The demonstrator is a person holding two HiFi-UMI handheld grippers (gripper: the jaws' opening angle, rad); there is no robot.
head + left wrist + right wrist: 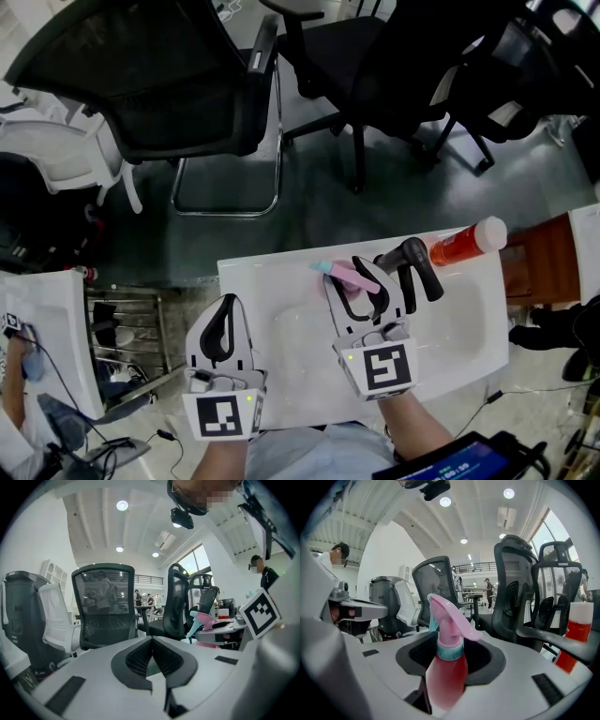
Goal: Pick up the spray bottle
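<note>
Head view: the right gripper is gripping the pink spray bottle at the far side of the white table. The left gripper is hovering beside the table's left edge. Left gripper view: its jaws are sitting together, holding nothing. Right gripper view: the jaws are standing half spread, pressing on the bottle's body. Its nozzle head is rising above them, and a red bottle is standing off to the right.

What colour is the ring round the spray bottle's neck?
Teal. The ring on the spray bottle shows best in the right gripper view.
</note>
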